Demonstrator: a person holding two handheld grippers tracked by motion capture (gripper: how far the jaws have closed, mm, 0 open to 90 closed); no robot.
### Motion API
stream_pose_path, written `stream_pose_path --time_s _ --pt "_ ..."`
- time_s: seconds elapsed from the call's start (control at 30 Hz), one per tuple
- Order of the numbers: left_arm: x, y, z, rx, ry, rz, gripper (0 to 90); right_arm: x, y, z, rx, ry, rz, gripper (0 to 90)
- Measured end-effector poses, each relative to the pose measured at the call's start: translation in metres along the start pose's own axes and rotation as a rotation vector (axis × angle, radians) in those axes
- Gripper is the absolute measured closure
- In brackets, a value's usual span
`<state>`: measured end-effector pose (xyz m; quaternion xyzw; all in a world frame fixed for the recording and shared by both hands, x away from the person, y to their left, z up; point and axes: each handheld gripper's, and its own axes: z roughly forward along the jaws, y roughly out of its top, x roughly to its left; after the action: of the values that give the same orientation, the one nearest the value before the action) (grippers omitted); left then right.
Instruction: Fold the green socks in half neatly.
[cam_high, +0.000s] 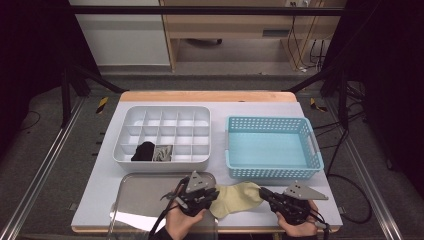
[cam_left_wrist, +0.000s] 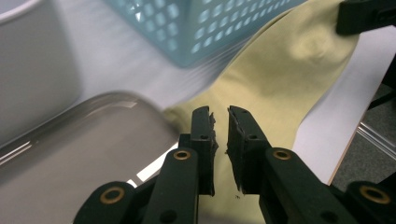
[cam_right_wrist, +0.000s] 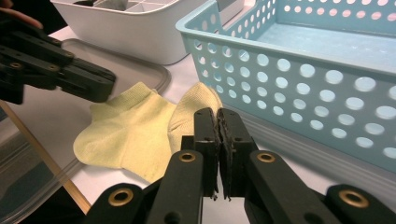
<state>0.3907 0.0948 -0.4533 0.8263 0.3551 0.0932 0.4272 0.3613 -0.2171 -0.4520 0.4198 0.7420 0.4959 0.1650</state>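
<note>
High view had the yellow sock (cam_high: 239, 196) flat on the table, bottom centre, between both grippers, below the blue basket (cam_high: 272, 171). Left gripper (cam_left_wrist: 220, 116) hovered over the sock's end by the steel tray (cam_high: 142, 192), jaws slightly parted, nothing gripped. Right gripper (cam_right_wrist: 217, 119) was clenched on the sock's folded edge.

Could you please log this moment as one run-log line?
left hand-held gripper: open above yellow sock | right hand-held gripper: shut at sock | blue basket: empty
</note>
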Motion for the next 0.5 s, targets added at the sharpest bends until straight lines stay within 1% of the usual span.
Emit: stream_pose_path --time_s 0.07,0.1,0.13,0.17,0.23,0.27,0.33,0.4,0.43,0.5 --pt "0.006 -0.009 -0.008 0.004 0.02 -0.006 78.9 0.001 0.0 0.0 0.001 0.0 -0.006 86.8" --pt "0.01 -0.014 -0.012 0.006 0.019 -0.017 78.8 0.003 0.001 0.0 0.0 0.001 -0.009 86.8" --pt "0.01 -0.014 -0.012 0.006 0.019 -0.017 78.8 0.003 0.001 0.0 0.0 0.001 -0.009 86.8" --pt "0.011 -0.018 -0.014 0.004 0.018 -0.021 78.8 0.003 0.001 0.0 0.0 0.003 -0.01 86.8" --pt "0.012 -0.022 -0.016 0.005 0.022 -0.007 79.4 0.005 0.003 0.002 0.002 0.011 -0.015 86.7" --pt "0.012 -0.022 -0.016 0.005 0.022 -0.007 79.7 0.005 0.003 0.002 0.002 0.011 -0.015 86.7" --pt "0.011 -0.025 -0.014 0.01 0.005 0.003 80.0 0.008 0.003 0.003 0.007 0.017 -0.018 86.7" --pt "0.011 -0.026 -0.012 0.013 0.001 0.009 80.7 0.011 0.005 0.005 0.007 0.028 -0.025 86.8" --pt "0.011 -0.027 -0.011 0.012 -0.008 0.015 80.8 0.012 0.005 0.005 0.006 0.035 -0.028 86.8" --pt "0.01 -0.027 -0.009 0.015 -0.008 0.015 81.0 0.013 0.006 0.005 0.006 0.038 -0.028 86.8"
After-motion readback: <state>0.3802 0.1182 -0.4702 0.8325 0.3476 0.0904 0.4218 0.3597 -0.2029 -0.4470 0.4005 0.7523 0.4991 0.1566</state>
